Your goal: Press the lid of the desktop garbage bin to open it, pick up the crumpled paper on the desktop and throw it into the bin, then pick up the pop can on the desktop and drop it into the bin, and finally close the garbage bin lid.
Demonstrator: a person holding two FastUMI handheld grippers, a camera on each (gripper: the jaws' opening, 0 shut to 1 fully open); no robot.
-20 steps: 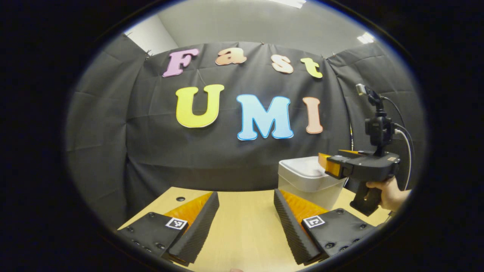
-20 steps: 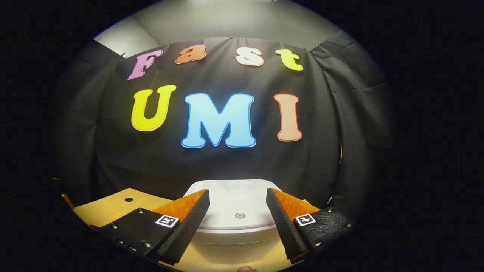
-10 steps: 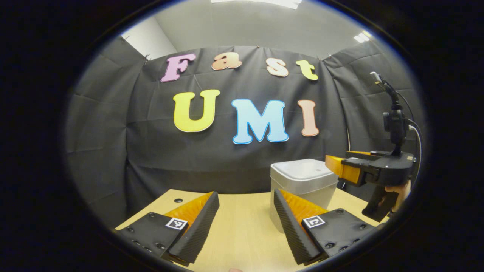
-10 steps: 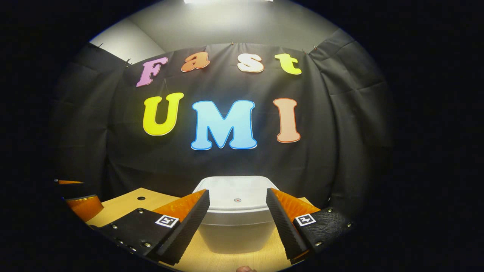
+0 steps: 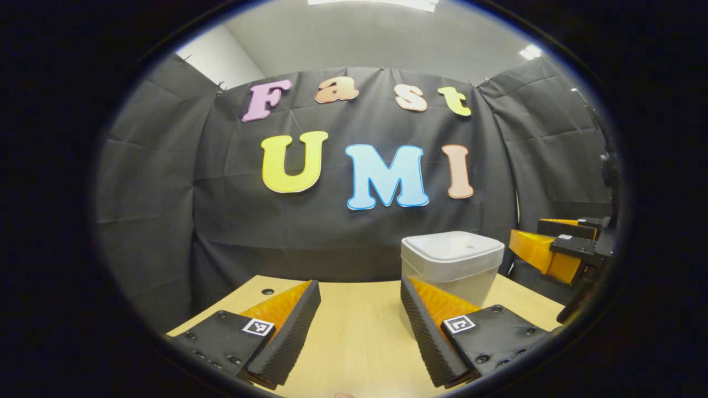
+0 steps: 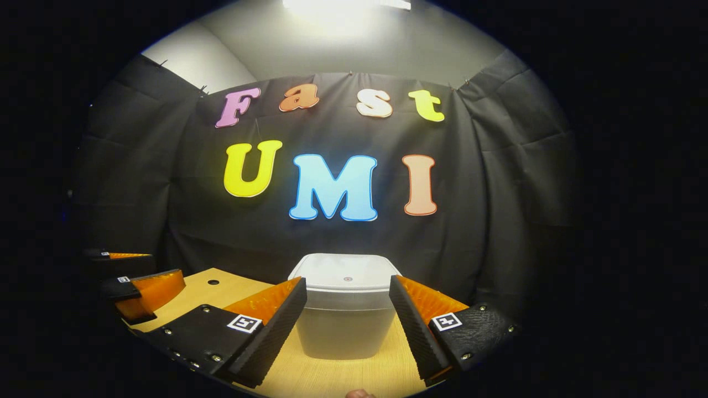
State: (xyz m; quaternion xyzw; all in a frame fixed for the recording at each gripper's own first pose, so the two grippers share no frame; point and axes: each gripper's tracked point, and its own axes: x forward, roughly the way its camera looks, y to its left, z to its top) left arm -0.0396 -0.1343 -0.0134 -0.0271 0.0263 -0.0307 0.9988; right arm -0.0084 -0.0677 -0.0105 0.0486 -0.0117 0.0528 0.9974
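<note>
A white desktop bin (image 5: 452,264) with its lid down stands at the back right of the wooden table (image 5: 354,337). My left gripper (image 5: 359,296) is open over the table, left of the bin, with nothing between its fingers. In the left gripper view the right gripper (image 5: 545,249) hangs at the far right edge, beyond the bin. In the right gripper view the bin (image 6: 345,309) stands straight ahead, its closed lid (image 6: 347,275) showing a small round mark. My right gripper (image 6: 347,293) is open, a short way in front of the bin. The left gripper (image 6: 135,279) shows at far left.
The black cloth wall hangs close behind the bin. A small round hole (image 5: 267,291) sits in the table near its back left corner. The table's right edge (image 5: 534,301) runs just past the bin.
My right gripper has drawn back and away from the bin's lid, so the bin looks smaller and farther. In the left gripper view it slid toward the right edge. The left gripper barely moved.
</note>
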